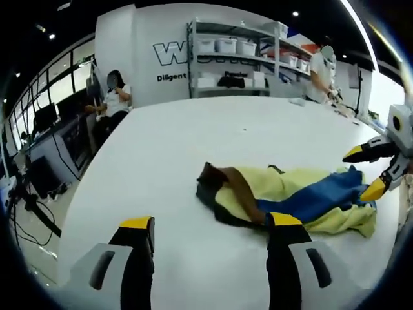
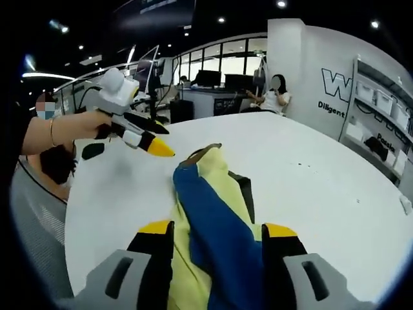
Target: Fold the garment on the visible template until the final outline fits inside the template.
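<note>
Left gripper view shows the crumpled yellow, blue and dark-trimmed fabric garment (image 1: 290, 197) lying in a loose, bunched strip on the wide white counter (image 1: 168, 155), toward the near edge, with a brown lining patch turned up at its dark end and a blue panel draped over the yellow body. No template outline can be made out on the counter around it, so how the cloth sits relative to that outline cannot be told. The heap is not yet spread flat, which suggests the work is at an early stage: the cloth would need opening out before any clean fold could be laid. The left gripper (image 1: 210, 223) hangs just short of the garment's dark end with its yellow-tipped black fingers (image 1: 137, 223) spread apart and nothing between them, probably poised to take that end. In the right gripper view the garment (image 2: 213, 226) runs lengthwise away from the camera, and the right gripper (image 2: 216, 229) straddles its near end, fingers (image 2: 157, 227) parted on either side of the blue and yellow cloth without pinching it, a stance that looks suited to closing on that end. That same view catches the left gripper (image 2: 145, 139) held in a person's hand (image 2: 87, 123) above the far end. Being limp, the fabric will sag and slide if lifted at one point only, so a hold at both ends makes sense. Beyond the counter stand a metal shelving rack with white bins (image 1: 235, 55), a lettered white wall (image 1: 168, 55) and desks with seated people.
</note>
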Tool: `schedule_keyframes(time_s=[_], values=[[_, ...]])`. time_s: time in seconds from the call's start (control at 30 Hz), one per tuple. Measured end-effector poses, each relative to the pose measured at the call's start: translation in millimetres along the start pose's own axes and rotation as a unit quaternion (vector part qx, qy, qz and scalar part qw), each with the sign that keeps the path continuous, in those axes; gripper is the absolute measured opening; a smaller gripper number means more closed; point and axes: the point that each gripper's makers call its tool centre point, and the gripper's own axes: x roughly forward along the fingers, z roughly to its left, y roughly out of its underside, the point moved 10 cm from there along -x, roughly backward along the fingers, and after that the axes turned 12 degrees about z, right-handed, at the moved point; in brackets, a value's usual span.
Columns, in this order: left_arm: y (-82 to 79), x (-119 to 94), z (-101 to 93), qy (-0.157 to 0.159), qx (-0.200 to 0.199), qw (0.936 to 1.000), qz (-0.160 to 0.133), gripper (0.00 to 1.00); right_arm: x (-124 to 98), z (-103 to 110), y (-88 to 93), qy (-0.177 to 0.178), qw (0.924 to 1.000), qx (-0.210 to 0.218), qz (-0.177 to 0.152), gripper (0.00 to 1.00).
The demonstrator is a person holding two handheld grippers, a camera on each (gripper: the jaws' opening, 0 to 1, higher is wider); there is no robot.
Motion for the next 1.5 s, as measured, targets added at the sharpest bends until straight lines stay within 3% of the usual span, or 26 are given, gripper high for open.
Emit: schedule_keyframes(time_s=[0.3,0.47,0.57,0.7,0.83,0.87,0.9,1.07,1.13,1.17,1.3,1.5], values=[[-7.4,30.5,10.8,0.000,-0.043,0.9991,0.000,0.55,20.0,0.5,-1.0,-0.003,0.9998,-0.020,0.005,0.36],[-15.5,44.7,14.4,-0.010,-0.037,0.9992,0.008,0.49,27.7,1.6,-0.2,0.002,0.9991,-0.041,0.013,0.32],[-17.6,51.7,14.0,0.002,-0.045,0.9990,0.009,0.44,29.0,1.0,0.2,0.005,0.9989,-0.044,0.014,0.27],[-14.4,60.0,12.8,0.006,-0.061,0.9975,0.035,0.38,31.6,1.3,0.6,0.001,0.9985,-0.049,0.025,0.22],[-14.4,65.1,11.6,0.021,-0.075,0.9963,0.035,0.31,31.9,0.6,-0.8,0.002,0.9983,-0.051,0.027,0.19],[-12.8,67.8,11.2,0.024,-0.075,0.9958,0.048,0.30,31.9,0.4,-1.2,0.002,0.9984,-0.051,0.026,0.16],[-14.6,69.0,12.6,0.018,-0.068,0.9968,0.038,0.28,31.9,0.4,-1.4,0.002,0.9983,-0.051,0.026,0.14],[-17.6,70.3,13.0,0.026,-0.066,0.9964,0.046,0.24,32.7,1.6,-2.9,-0.001,0.9983,-0.052,0.026,0.02],[-17.6,70.2,10.8,0.038,-0.062,0.9960,0.052,0.15,31.8,2.1,-4.9,-0.002,0.9982,-0.055,0.023,0.00],[-17.2,70.9,7.1,0.061,-0.064,0.9946,0.054,0.08,30.5,2.1,-6.2,-0.002,0.9983,-0.056,0.020,0.00],[-17.5,70.9,4.2,0.039,-0.025,0.9978,0.047,0.05,26.2,-1.0,-9.0,0.000,0.9988,-0.047,0.015,0.00],[-18.8,61.8,1.8,0.031,-0.028,0.9980,0.047,0.04,12.7,-12.0,-13.6,0.005,0.9997,-0.018,-0.014,0.00]])
